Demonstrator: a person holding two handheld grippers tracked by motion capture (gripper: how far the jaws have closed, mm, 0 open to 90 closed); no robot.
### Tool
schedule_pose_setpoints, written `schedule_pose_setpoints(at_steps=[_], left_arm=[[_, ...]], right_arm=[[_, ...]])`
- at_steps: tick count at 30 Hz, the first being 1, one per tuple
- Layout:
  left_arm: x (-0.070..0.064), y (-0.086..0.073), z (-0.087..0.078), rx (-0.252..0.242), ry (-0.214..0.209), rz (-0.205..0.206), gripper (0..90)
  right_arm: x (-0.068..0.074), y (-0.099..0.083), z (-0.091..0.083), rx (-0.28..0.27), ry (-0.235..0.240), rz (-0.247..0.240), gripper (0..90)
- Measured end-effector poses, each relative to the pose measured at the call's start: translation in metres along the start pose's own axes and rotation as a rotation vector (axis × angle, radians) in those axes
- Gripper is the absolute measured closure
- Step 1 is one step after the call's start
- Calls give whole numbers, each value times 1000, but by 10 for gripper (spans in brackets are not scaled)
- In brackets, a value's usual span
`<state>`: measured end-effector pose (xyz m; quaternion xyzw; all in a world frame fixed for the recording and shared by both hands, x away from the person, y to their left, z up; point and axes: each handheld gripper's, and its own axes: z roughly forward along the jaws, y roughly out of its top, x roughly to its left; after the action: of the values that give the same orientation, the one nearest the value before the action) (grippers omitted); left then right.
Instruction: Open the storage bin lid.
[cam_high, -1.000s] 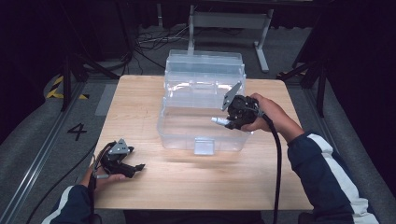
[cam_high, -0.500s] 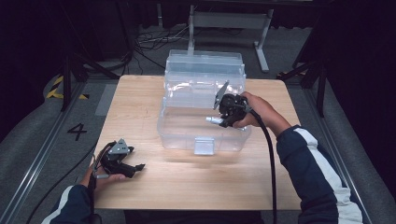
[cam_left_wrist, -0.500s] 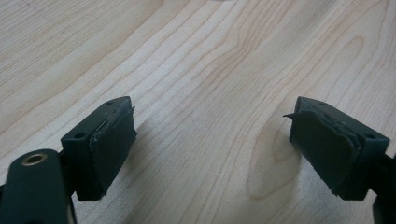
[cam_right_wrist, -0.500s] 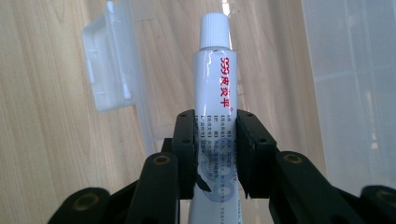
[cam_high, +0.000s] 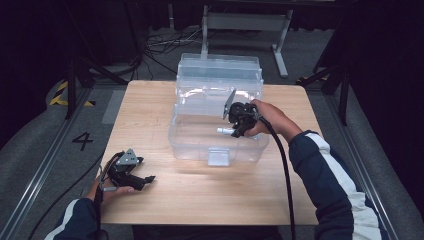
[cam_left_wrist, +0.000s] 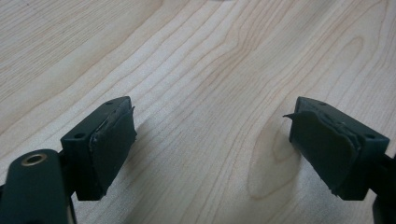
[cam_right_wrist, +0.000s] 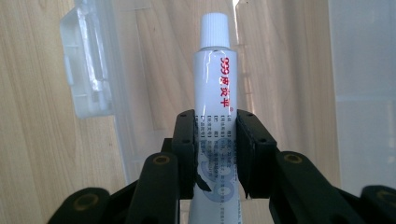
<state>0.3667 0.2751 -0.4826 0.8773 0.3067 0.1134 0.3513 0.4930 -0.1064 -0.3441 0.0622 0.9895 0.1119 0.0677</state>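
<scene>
A clear plastic storage box (cam_high: 190, 142) with its lid (cam_high: 218, 67) raised stands at the middle of the wooden table (cam_high: 150, 110). My right gripper (cam_high: 231, 131) hangs over the open box, shut on a white tube (cam_right_wrist: 215, 93) with red print and a white cap; the tube (cam_high: 223, 131) points left. The box's front latch (cam_right_wrist: 86, 70) shows below the tube in the right gripper view. My left gripper (cam_high: 148, 179) rests at the table's front left, open, with bare wood between its pads (cam_left_wrist: 112, 144).
A metal stand (cam_high: 245, 20) and cables (cam_high: 160, 40) lie on the floor behind the table. A "4" (cam_high: 82, 141) marks the grey floor at the left. Bare tabletop lies in front of the box.
My right gripper has carried the tube leftward and away from me, from the box's right edge to over its inside. The left gripper has stayed put.
</scene>
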Motion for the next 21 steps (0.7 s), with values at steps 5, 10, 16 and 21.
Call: schedule_pose_setpoints(at_steps=[5, 10, 16, 21], left_arm=[[0, 0, 0, 0, -2, 0, 145], [0, 0, 0, 0, -1, 1, 145], [0, 0, 0, 0, -2, 0, 145], [0, 0, 0, -1, -2, 1, 145]], right_arm=[[-2, 1, 11, 34, 18, -4, 718], [-5, -6, 23, 72, 34, 6, 717], [-6, -15, 32, 93, 45, 20, 717], [-6, -19, 36, 105, 56, 21, 717]])
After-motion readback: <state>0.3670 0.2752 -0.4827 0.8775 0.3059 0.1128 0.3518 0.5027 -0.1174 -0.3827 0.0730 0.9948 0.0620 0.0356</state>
